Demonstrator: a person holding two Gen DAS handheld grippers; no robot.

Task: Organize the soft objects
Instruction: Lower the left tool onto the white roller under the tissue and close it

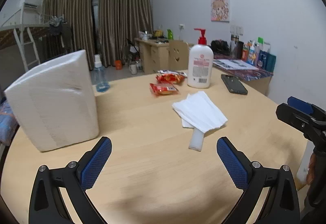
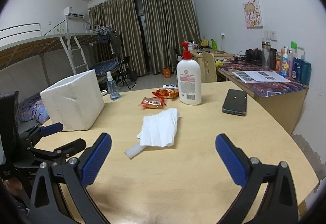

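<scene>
A loose stack of white tissues (image 1: pixel 199 111) (image 2: pixel 160 129) lies mid-table, partly covering a small white tube (image 1: pixel 196 140) (image 2: pixel 133 150). Two red snack packets (image 1: pixel 164 89) (image 2: pixel 152 102) lie behind it. A white foam box (image 1: pixel 55 99) (image 2: pixel 74 99) stands at the left. My left gripper (image 1: pixel 164 160) hovers open over bare wood, short of the tissues, and shows at the left edge of the right wrist view (image 2: pixel 61 136). My right gripper (image 2: pixel 163 158) is open too, just in front of the tissues, empty; it shows at the right edge of the left wrist view (image 1: pixel 295 110).
A white lotion pump bottle (image 1: pixel 200 67) (image 2: pixel 189 83) stands behind the packets. A dark phone (image 1: pixel 234 84) (image 2: pixel 234 102) lies to the right. A blue spray bottle (image 2: pixel 113 87) sits at the far left table edge (image 1: pixel 130 78). A cluttered desk (image 2: pixel 281 89) adjoins the right side.
</scene>
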